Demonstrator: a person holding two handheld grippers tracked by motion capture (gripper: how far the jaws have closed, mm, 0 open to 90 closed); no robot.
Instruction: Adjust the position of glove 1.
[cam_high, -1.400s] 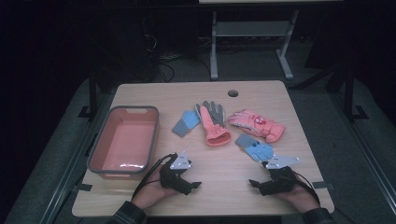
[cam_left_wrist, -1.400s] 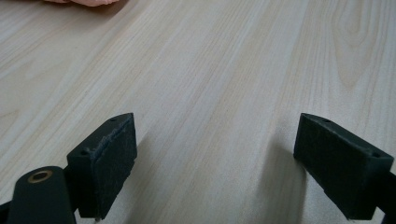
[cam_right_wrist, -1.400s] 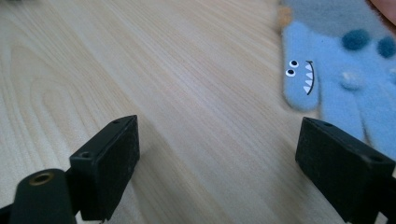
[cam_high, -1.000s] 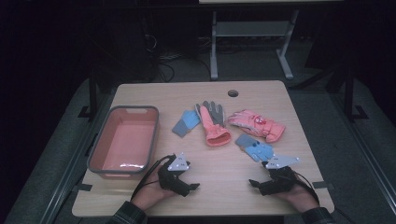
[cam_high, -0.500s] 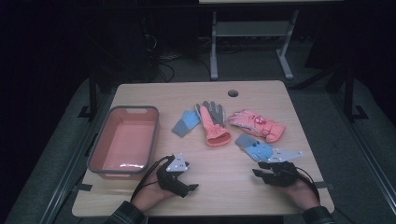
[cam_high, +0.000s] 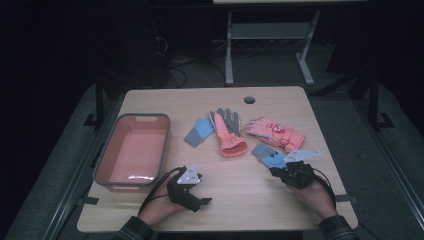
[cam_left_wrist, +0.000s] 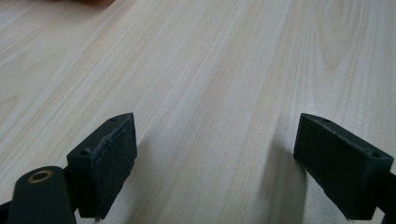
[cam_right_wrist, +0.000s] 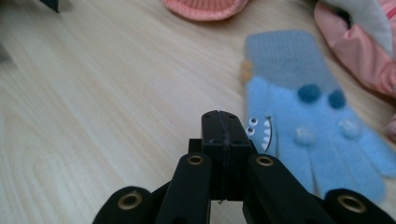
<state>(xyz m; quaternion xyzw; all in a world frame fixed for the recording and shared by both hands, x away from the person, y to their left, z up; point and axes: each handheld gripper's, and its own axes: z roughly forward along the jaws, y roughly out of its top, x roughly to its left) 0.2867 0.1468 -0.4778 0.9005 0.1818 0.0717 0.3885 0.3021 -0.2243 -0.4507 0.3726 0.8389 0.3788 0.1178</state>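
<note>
The right tongs (cam_right_wrist: 224, 122) are seen clenched pad to pad on nothing, having just been closed. The light blue knitted glove with a grey cuff (cam_right_wrist: 308, 121) is laid flat on the pale wooden bench (cam_high: 240, 195) just beside them, at about two o'clock in the right gripper view. Its long axis is run from cuff at twelve to fingers at five. This glove is best reached by the right hand; the left tongs (cam_left_wrist: 224, 172) are left released, well apart.
</note>
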